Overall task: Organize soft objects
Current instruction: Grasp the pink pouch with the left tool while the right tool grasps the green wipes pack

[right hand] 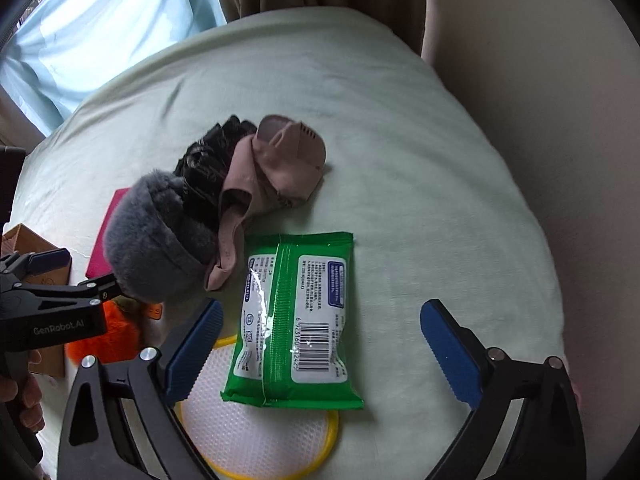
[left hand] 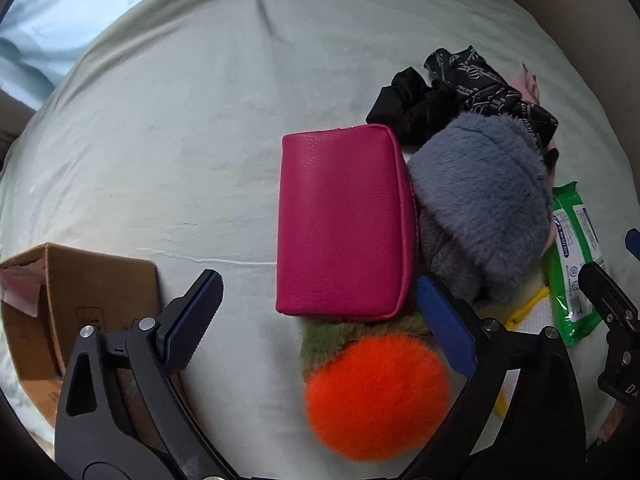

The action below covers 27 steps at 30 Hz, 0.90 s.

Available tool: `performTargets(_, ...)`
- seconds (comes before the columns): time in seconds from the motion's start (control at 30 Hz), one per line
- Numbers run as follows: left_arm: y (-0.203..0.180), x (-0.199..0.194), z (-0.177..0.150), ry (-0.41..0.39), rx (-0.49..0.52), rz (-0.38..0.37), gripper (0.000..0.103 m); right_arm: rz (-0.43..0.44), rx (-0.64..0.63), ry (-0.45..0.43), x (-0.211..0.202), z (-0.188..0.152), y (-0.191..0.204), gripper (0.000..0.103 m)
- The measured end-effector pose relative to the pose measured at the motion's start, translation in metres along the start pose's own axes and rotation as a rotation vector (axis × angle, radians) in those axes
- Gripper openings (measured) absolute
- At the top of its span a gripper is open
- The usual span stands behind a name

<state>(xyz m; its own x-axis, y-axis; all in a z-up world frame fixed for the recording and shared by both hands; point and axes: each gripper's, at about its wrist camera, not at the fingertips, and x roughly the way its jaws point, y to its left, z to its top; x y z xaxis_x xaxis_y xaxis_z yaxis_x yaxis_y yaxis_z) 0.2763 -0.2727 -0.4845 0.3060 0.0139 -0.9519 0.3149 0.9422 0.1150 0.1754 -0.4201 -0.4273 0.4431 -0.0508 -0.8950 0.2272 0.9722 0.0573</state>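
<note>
The left claw (left hand: 320,312) is held spread wide over the bed (left hand: 180,140), with the pink pouch (left hand: 340,220) and the orange pompom (left hand: 376,396) lying between its fingers and nothing gripped. The right claw (right hand: 320,344) is likewise spread, above the green wipes pack (right hand: 296,320), which lies partly on a yellow-rimmed pad (right hand: 256,436). Just right of the pouch a grey furry item (left hand: 480,204) is seen, with black scrunchies (left hand: 452,88) behind it and a cardboard box (left hand: 80,292) to the left.

Both the left gripper (left hand: 320,312) and the right gripper (right hand: 322,344) are matte black frames with silver rivets and ridged blue finger pads (right hand: 196,350) — white "GenRobot.AI" lettering marks one side
</note>
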Motion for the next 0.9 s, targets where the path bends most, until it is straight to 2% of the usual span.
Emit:
performTargets(0.1, 0.000, 0.012, 0.004, 0.005, 0.007, -0.005, 0.096, 0.010, -0.001, 0.027, 0.015, -0.002, 0.000, 0.097)
performTargets(0.2, -0.001, 0.021, 0.009, 0.001, 0.027, -0.003, 0.096, 0.017, 0.001, 0.048, 0.027, -0.002, 0.000, 0.091)
performTargets(0.4, 0.006, 0.035, 0.024, -0.005, 0.052, -0.019, 0.096, 0.033, 0.006, 0.069, 0.046, 0.001, 0.001, 0.073)
performTargets(0.47, 0.006, 0.038, 0.027, -0.012, 0.066, -0.023, 0.089, 0.029, 0.001, 0.064, 0.045, 0.002, 0.005, 0.066)
performTargets(0.5, 0.006, 0.039, 0.029, -0.016, 0.073, -0.029, 0.075, 0.029, -0.001, 0.063, 0.044, 0.003, 0.006, 0.063)
performTargets(0.53, 0.005, 0.040, 0.030, -0.016, 0.080, -0.043, 0.068, 0.024, -0.003, 0.060, 0.044, 0.004, 0.006, 0.061)
performTargets(0.6, 0.003, 0.039, 0.032, -0.015, 0.095, -0.050, 0.063, 0.021, -0.003, 0.057, 0.043, 0.002, 0.010, 0.058)
performTargets(0.77, -0.007, 0.043, 0.036, -0.033, 0.114, -0.044, 0.054, 0.020, -0.002, 0.045, 0.039, 0.002, 0.008, 0.042)
performTargets(0.9, -0.008, 0.038, 0.035, -0.046, 0.112, -0.050, 0.048, 0.021, -0.004, 0.035, 0.034, -0.001, 0.009, 0.035)
